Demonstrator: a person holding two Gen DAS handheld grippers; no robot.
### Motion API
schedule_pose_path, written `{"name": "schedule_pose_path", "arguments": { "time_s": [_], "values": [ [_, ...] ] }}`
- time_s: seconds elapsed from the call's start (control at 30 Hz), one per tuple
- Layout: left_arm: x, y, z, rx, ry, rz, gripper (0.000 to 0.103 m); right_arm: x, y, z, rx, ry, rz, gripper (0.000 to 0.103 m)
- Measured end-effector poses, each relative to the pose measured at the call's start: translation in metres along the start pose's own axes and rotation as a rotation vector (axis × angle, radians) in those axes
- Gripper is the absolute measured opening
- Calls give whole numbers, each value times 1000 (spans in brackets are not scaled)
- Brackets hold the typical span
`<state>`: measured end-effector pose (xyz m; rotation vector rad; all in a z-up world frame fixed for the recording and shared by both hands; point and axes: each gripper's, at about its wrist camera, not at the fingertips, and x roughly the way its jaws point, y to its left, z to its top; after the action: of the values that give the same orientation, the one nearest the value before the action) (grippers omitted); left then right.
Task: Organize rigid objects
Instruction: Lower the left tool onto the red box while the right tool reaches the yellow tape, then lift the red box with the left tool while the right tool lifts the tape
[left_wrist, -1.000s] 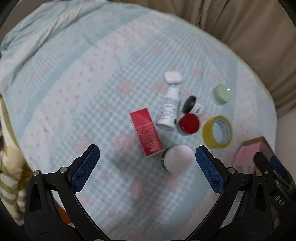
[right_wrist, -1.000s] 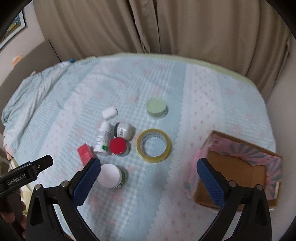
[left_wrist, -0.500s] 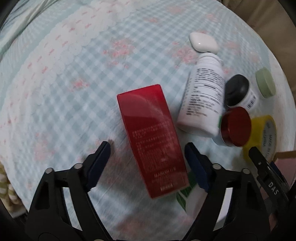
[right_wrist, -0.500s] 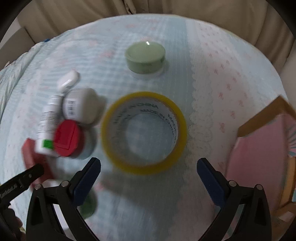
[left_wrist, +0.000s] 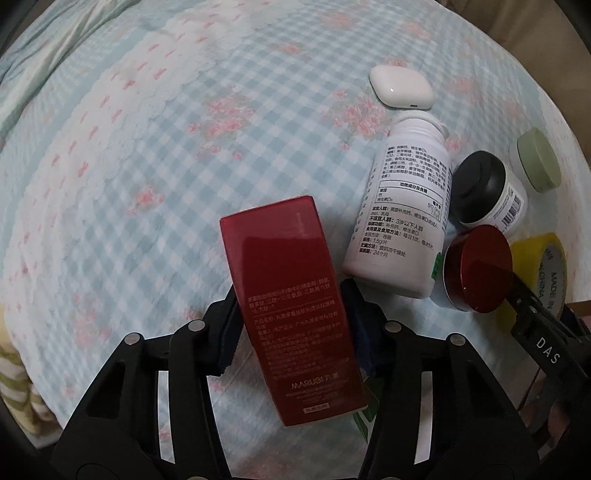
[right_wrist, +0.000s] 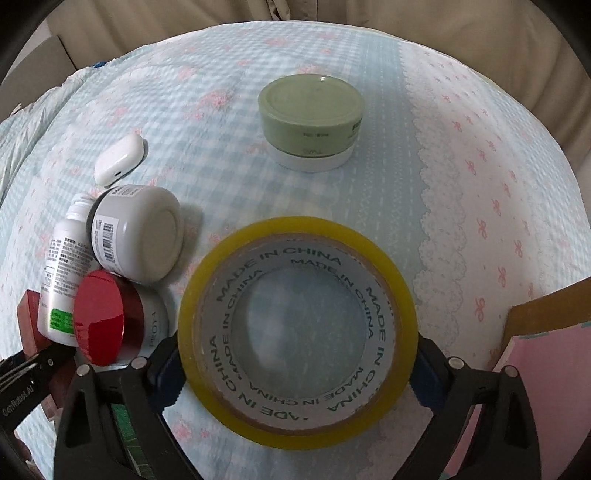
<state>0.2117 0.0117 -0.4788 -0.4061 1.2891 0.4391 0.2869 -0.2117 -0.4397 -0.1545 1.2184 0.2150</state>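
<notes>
While gripper (left_wrist: 293, 328) clamps box (left_wrist: 291, 295), tape (right_wrist: 297, 325) pinched

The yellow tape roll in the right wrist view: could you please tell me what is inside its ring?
Inside the yellow tape roll only the blue checked bedcover shows, blurred. Whatever lies under its rim is covered.

Cover: a checked pale-blue quilt (right_wrist: 229, 122) with pink flowers is covering the whole surface.
Band: a white lace-edged strip (right_wrist: 491, 206) with pink bows is running along 3 o'clock.
Curtain: beige folds (right_wrist: 332, 14) are hanging at 12 o'clock.
Striped cloth: green-white fabric (left_wrist: 18, 402) is showing at 8 o'clock in the left view.
</notes>
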Motion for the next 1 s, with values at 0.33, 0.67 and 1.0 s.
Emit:
{"name": "schedule_pose_path", "arguments": {
  "time_s": [0.33,0.67,1.0],
  "values": [
    [-25,21,-5,11,-61,-22,41,-15,0,-2,32,-13,-1,96],
    [-107,35,-7,19,-135,-71,38,-97,3,-7,78,-82,17,96],
    [-234,4,-4,209,-216,-191,38,-247,-15,-4,166,-188,12,96]
  ]
}}
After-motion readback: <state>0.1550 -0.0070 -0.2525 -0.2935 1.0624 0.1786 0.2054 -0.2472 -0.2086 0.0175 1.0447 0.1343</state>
